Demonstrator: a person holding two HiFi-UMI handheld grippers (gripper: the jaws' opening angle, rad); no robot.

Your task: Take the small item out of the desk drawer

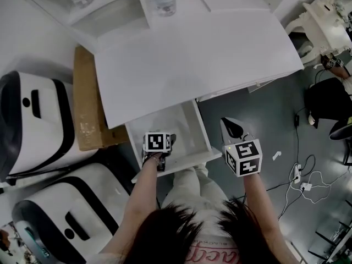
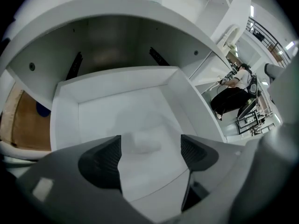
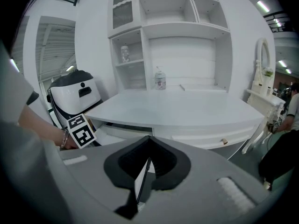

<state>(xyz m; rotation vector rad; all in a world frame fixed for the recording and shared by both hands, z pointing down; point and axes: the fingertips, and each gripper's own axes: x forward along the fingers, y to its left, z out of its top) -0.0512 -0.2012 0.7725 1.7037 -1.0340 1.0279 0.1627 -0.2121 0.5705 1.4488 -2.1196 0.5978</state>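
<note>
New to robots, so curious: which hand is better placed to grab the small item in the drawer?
Probably left: the left gripper is over the open drawer, jaws apart above the small item; the right gripper is shut, off to the side.

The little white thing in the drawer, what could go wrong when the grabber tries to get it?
1. The small white item is pale against the white drawer, so the open left gripper might close beside it or nudge it away.
2. Pointing steeply down, the jaws could bump the drawer floor.
</note>
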